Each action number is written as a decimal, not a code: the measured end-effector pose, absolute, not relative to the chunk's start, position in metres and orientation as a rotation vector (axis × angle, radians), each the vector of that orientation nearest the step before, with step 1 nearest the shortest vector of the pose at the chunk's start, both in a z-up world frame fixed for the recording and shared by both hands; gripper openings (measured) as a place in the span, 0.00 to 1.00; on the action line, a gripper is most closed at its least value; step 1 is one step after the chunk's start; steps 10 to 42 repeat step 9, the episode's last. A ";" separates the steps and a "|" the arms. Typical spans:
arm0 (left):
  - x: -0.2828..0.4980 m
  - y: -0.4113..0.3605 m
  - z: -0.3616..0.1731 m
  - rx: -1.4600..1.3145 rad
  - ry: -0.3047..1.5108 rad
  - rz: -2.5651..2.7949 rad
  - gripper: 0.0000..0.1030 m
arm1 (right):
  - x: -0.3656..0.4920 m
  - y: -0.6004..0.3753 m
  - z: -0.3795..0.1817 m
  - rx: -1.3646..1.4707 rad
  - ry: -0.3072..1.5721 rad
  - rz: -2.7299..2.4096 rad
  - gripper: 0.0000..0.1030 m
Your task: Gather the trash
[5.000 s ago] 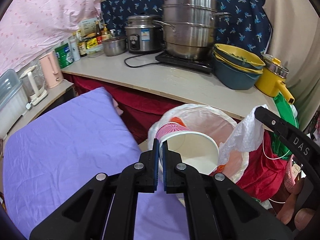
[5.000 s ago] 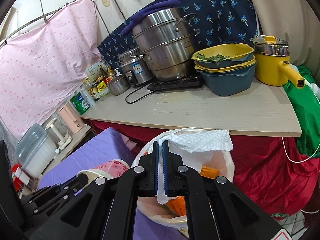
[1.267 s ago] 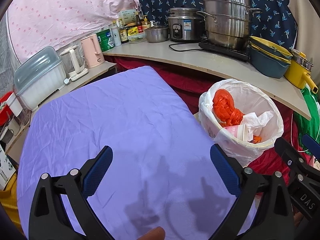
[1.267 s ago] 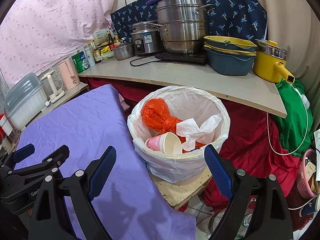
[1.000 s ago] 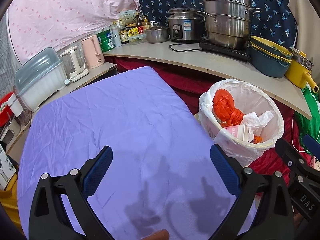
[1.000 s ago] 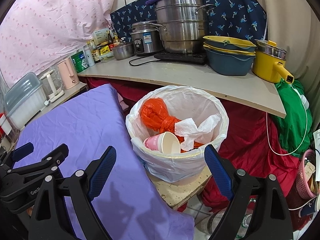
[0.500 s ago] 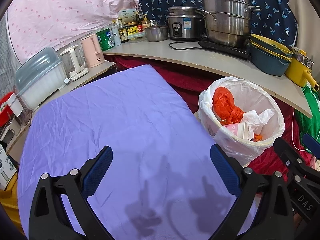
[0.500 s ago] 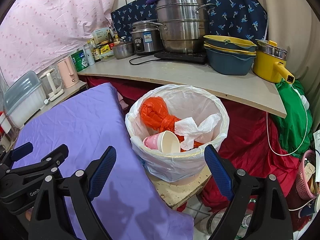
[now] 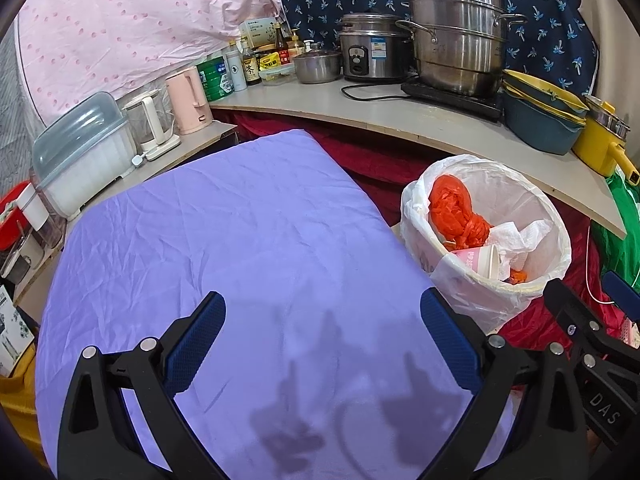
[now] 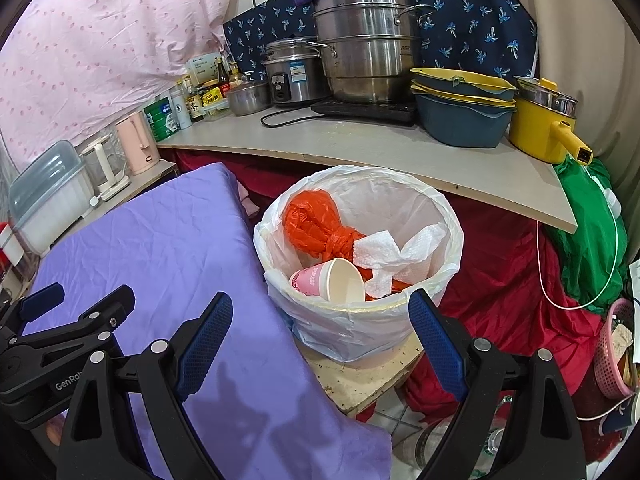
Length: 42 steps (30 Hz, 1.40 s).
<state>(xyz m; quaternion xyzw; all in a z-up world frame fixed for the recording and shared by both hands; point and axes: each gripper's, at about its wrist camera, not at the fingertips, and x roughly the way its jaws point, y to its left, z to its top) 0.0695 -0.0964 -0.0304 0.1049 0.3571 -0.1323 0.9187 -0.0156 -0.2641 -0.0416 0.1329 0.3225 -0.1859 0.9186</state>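
A trash bin lined with a white bag [image 10: 434,200] [image 9: 560,264] stands beside the purple-covered table [image 9: 224,248] [image 10: 160,248]. Inside it lie a pink paper cup [image 10: 328,280] [image 9: 478,258], a crumpled white tissue [image 10: 396,256] [image 9: 520,236] and a knotted orange plastic bag [image 10: 312,220] [image 9: 452,208]. My left gripper [image 9: 322,316] is open and empty above the purple cloth. My right gripper [image 10: 320,312] is open and empty just in front of the bin. The left gripper also shows at the lower left of the right wrist view [image 10: 76,312].
A counter [image 10: 360,140] behind the bin holds a steamer pot [image 10: 364,48], a rice cooker [image 10: 292,72], stacked basins [image 10: 460,112], a yellow pot [image 10: 544,120] and bottles. A pink kettle [image 9: 186,100] and a plastic box [image 9: 76,152] stand on the left. Red cloth [image 10: 500,280] hangs under the counter.
Five seconds ago my left gripper was shut on the paper cup and my right on the tissue, over the bin. Both now lie in the bin and both grippers are open. Little has moved since.
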 end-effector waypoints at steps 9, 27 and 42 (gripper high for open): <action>0.070 -0.095 -0.031 0.209 0.734 -0.262 0.91 | -0.013 -0.261 -0.046 0.271 0.667 -0.376 0.83; 0.070 -0.095 -0.031 0.209 0.734 -0.262 0.91 | -0.013 -0.261 -0.046 0.271 0.667 -0.376 0.83; 0.070 -0.095 -0.031 0.209 0.734 -0.262 0.91 | -0.013 -0.261 -0.046 0.271 0.667 -0.376 0.83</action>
